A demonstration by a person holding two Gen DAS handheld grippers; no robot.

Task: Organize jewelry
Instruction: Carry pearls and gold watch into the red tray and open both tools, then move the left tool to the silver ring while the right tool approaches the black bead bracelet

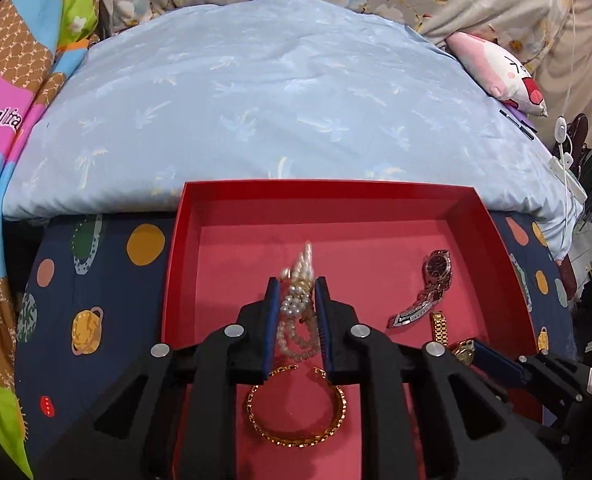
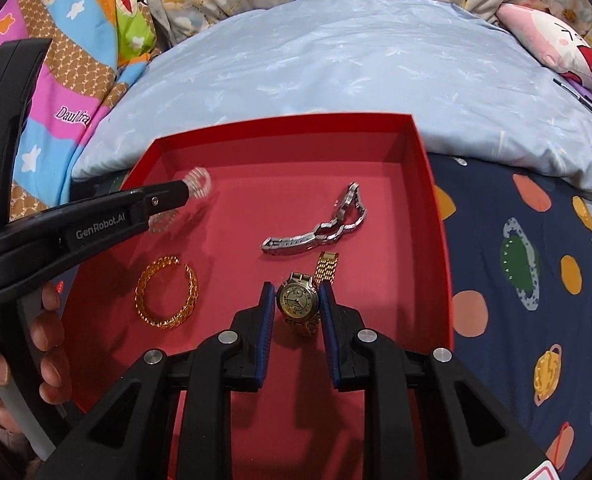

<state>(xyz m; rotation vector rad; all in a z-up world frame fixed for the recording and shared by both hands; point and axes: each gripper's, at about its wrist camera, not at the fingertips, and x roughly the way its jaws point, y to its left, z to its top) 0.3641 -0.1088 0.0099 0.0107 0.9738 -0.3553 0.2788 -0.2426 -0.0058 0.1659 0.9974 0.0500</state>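
Left claw (image 1: 296, 300) grips the pearl bracelet (image 1: 296, 308) above the gold bangle (image 1: 296, 408) in the red box (image 1: 328, 192); right claw (image 2: 296, 300) grips the gold watch (image 2: 298, 300). Risk: pearls are loose, may slip or tangle w/ the silver watch (image 1: 432, 288) farther back.

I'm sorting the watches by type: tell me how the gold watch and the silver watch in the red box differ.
The gold metal-link watch shows a cream dial; the silver metal-link watch shows a dark reddish one. The gold watch sits between the right hand-held gripper fingers; the silver watch lies free on the red box floor, band stretched out. Both have link bands.
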